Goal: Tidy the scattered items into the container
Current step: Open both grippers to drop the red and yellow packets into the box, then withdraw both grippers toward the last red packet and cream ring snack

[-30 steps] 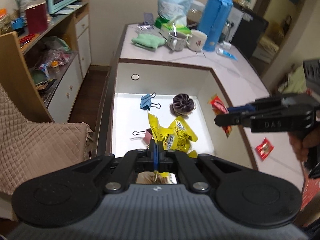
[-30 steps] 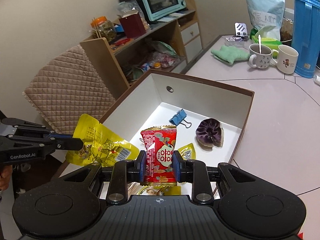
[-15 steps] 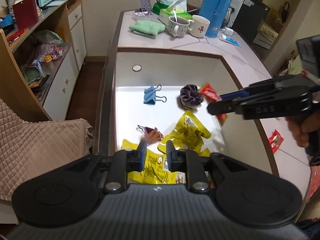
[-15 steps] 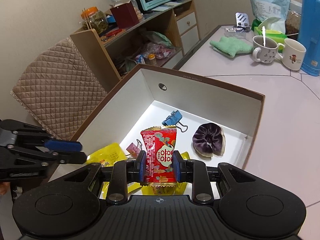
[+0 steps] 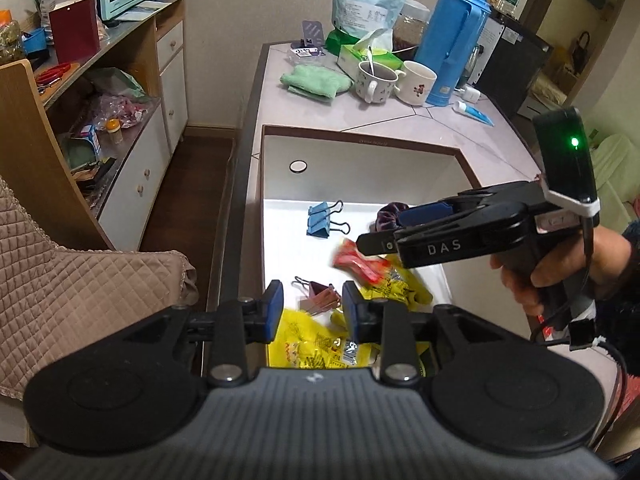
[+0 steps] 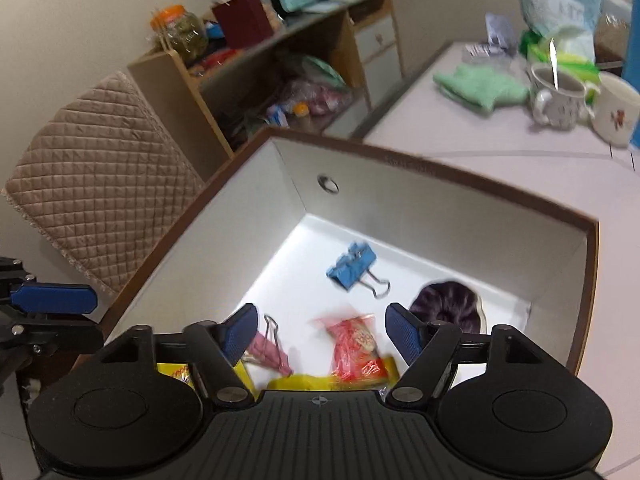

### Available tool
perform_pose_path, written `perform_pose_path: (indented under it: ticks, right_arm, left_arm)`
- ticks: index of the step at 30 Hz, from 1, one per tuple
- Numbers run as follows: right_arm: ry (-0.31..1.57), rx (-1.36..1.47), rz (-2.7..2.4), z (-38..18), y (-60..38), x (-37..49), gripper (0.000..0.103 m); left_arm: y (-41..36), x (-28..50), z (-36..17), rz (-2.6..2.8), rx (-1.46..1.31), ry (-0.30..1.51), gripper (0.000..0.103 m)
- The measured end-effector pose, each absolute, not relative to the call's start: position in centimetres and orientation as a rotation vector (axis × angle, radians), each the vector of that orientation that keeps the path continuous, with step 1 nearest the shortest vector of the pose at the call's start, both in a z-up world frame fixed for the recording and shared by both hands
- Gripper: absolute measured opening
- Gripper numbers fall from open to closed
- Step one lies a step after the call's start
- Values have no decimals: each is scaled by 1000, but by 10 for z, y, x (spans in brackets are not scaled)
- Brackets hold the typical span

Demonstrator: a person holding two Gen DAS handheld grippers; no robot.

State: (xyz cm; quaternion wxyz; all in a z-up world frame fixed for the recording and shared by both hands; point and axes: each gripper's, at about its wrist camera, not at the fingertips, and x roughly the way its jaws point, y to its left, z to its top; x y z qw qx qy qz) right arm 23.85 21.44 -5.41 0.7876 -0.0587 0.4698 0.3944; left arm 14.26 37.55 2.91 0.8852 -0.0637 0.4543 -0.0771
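Box [image 6: 440, 200] at frame centre holds clips, a scrunchie [image 6: 448, 312] and yellow packets. Right tongs [image 6: 320, 336] have just sprung wide, the red packet [image 6: 356, 344] loose below; left tongs [image 5: 312, 312] have just parted, empty.

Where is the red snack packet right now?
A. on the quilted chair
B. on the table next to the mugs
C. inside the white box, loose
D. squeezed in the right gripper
C: the crinkly red snack packet sits blurred inside the brown-rimmed white box over the yellow packets, and the right gripper is open, its blue pads clear of it.
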Motion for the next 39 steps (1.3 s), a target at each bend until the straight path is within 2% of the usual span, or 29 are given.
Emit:
perform_pose_path:
  ticks: [16, 29, 39]
  right_arm:
    - [1021, -134, 860, -22, 171, 202, 73]
    - [975, -135, 823, 17, 111, 131, 73]
    - [958, -128, 804, 34, 81, 94, 73]
  left_arm:
    - [347, 135, 38, -182, -102, 942, 28]
    - [311, 93, 50, -187, -46, 942, 38]
    - [286, 55, 61, -171, 0, 929, 50]
